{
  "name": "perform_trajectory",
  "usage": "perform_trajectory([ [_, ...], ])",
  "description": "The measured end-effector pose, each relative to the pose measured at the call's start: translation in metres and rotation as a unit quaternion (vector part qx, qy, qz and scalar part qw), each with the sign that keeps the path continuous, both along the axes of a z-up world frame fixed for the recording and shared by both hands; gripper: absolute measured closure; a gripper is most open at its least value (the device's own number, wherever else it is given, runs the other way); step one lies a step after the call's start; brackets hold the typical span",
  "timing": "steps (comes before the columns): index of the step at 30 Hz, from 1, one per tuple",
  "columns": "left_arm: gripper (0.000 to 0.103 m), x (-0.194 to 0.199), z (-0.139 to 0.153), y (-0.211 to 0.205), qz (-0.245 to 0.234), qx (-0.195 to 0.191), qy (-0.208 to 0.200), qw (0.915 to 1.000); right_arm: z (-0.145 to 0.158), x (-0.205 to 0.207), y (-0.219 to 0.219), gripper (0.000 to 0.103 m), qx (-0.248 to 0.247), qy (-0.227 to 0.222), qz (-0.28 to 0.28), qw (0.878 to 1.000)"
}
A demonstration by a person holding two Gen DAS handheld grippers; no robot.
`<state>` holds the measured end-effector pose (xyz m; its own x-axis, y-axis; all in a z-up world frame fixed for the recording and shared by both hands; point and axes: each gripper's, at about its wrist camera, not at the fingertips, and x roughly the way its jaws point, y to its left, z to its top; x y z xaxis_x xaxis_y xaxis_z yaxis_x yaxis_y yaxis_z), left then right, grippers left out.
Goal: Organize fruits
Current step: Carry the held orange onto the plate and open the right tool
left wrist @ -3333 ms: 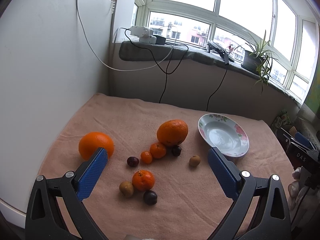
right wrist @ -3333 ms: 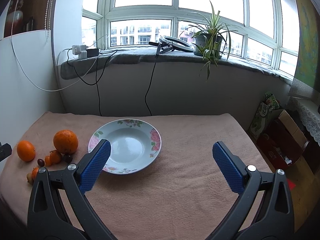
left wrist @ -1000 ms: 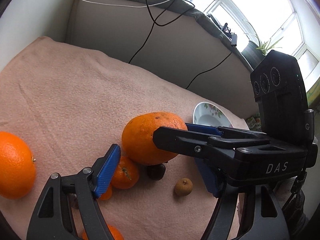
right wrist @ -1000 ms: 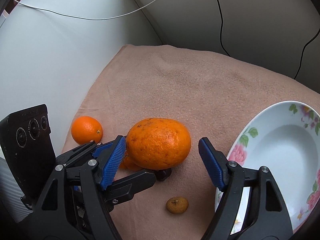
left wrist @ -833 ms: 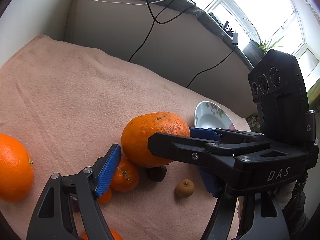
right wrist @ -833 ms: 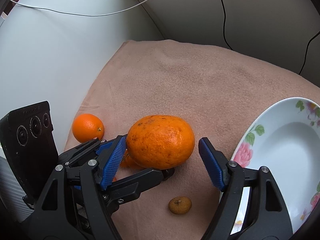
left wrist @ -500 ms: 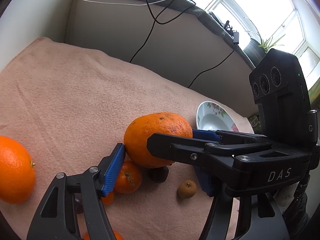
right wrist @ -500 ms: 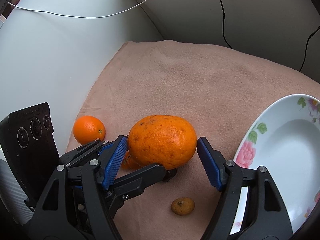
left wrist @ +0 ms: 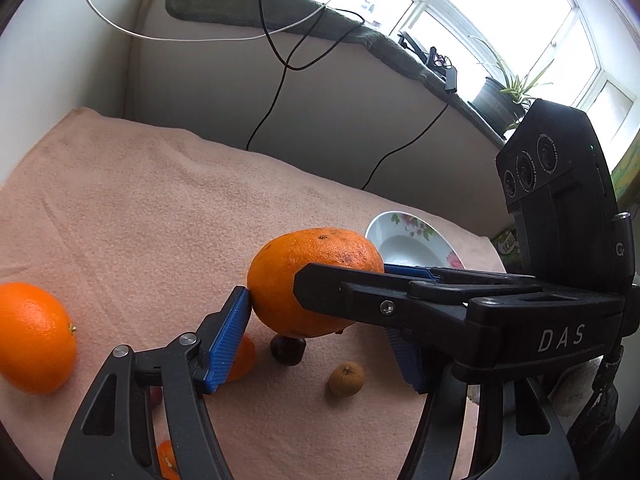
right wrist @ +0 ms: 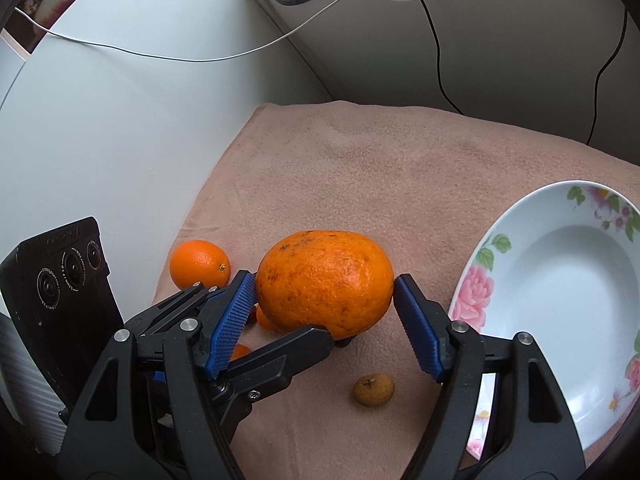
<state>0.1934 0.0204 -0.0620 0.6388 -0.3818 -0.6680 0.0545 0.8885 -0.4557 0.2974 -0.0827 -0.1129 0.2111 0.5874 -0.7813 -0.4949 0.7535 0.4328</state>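
Observation:
A big speckled orange (left wrist: 308, 280) (right wrist: 324, 280) sits between both pairs of blue pads. My right gripper (right wrist: 325, 312) is shut on it, its pads touching both sides. My left gripper (left wrist: 320, 344) also closes around it; its left pad touches the orange, its right pad is hidden behind the right gripper's finger. A smaller orange (left wrist: 34, 338) (right wrist: 199, 264) lies on the left. Small tangerines (left wrist: 242, 358), a dark plum (left wrist: 287, 350) and a small brown fruit (left wrist: 346, 378) (right wrist: 373, 389) lie under and near the big orange. The flowered white plate (right wrist: 560, 292) (left wrist: 412, 240) stands to the right.
A pink towel (left wrist: 140, 208) covers the table. A white wall panel (right wrist: 100, 140) stands along the left edge. Cables (left wrist: 276, 80) hang from the window ledge behind. Another tangerine (left wrist: 168, 466) lies near the front edge.
Both grippers have closed in on the big orange; the gaps seen a second ago are gone. The orange stands a little higher above the small fruits.

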Motion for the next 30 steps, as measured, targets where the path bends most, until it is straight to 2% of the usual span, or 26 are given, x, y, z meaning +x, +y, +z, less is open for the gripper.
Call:
perform_trajectory([
  [13,0.037,-0.007,0.022,-0.050,-0.048,0.002,-0.025,0.9985,0.032,-0.034,-0.060,0.028,0.007,-0.026,-0.039,0.999],
  [22,0.037,-0.002,0.017,-0.095,-0.091,0.002,-0.016,0.9957,0.026,-0.041,-0.107,0.028,0.006,-0.018,-0.082,0.996],
  [30,0.037,-0.003,0.007,-0.115,-0.111,0.002,0.000,0.9938,0.012,-0.040,-0.129,0.028,0.007,0.005,-0.107,0.994],
])
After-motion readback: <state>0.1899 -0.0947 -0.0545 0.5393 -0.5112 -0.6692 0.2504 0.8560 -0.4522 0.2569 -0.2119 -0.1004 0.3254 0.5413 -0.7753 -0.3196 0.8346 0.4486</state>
